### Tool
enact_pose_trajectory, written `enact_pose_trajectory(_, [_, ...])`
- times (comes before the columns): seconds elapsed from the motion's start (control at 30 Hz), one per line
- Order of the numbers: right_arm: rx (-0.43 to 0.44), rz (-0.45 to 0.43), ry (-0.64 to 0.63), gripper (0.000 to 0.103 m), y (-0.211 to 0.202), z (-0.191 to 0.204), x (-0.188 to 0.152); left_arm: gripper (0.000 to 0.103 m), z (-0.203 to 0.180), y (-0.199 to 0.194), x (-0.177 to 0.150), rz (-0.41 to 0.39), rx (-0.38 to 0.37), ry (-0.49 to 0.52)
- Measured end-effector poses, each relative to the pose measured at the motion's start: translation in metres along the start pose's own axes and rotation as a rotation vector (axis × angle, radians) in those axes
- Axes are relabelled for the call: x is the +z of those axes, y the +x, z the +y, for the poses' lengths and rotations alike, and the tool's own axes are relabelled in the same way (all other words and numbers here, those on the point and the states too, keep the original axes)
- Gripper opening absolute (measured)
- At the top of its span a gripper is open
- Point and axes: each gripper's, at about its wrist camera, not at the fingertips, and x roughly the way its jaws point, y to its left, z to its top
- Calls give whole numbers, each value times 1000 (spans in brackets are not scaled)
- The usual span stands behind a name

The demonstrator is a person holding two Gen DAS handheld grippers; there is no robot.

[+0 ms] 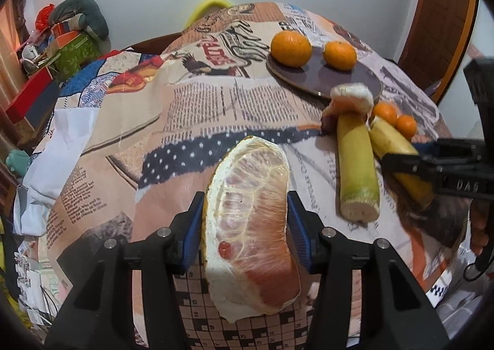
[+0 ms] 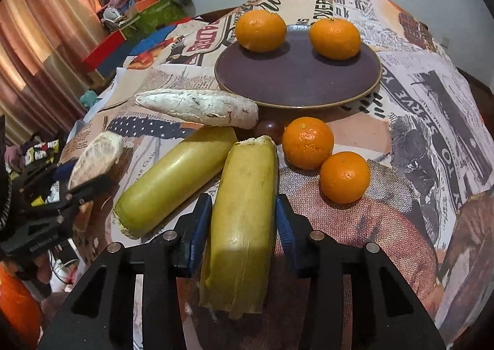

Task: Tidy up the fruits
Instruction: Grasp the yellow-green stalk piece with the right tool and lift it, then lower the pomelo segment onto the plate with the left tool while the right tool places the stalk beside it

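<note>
My left gripper (image 1: 245,214) is shut on a peeled pomelo wedge (image 1: 250,226), pink flesh up, held over the table. My right gripper (image 2: 244,223) is shut on a yellow-green sugarcane piece (image 2: 242,226). A second sugarcane piece (image 2: 173,177) lies to its left on the table. Another pomelo wedge (image 2: 200,107) lies beside a dark purple plate (image 2: 296,81) that holds two oranges (image 2: 261,29) (image 2: 335,38). Two more oranges (image 2: 308,142) (image 2: 345,176) lie on the cloth in front of the plate. The left gripper with its wedge shows in the right wrist view (image 2: 92,161).
A newspaper-print cloth (image 1: 197,109) covers the table. A small dark round fruit (image 2: 268,129) sits between the wedge and the oranges. Boxes and clutter (image 1: 61,50) stand beyond the table's left edge. A wooden door (image 1: 438,26) is at the far right.
</note>
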Motion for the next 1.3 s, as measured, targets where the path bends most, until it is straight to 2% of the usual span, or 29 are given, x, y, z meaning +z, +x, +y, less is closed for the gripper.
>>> enact_pose_trajectory(0.13, [-2, -19, 0, 38, -9, -2, -2, 51, -1, -10, 12, -35, -7, -17])
enact_pose_trajectory(0.33, [5, -93, 8, 36, -40, -9, 0, 51, -10, -30, 37, -104, -23, -9])
enact_pose_trajectory(0.7, [-28, -226, 17, 36, -84, -25, 26, 51, -26, -44, 94, -212, -55, -10])
enact_pose_trajectory(0.97, [-48, -278, 38, 36, -91, -44, 48, 51, -35, -32, 126, -235, -79, -12])
enact_pose_trajectory(1.3, [-53, -270, 31, 36, -77, -62, 70, 51, -41, 4, 156, -216, -107, -17])
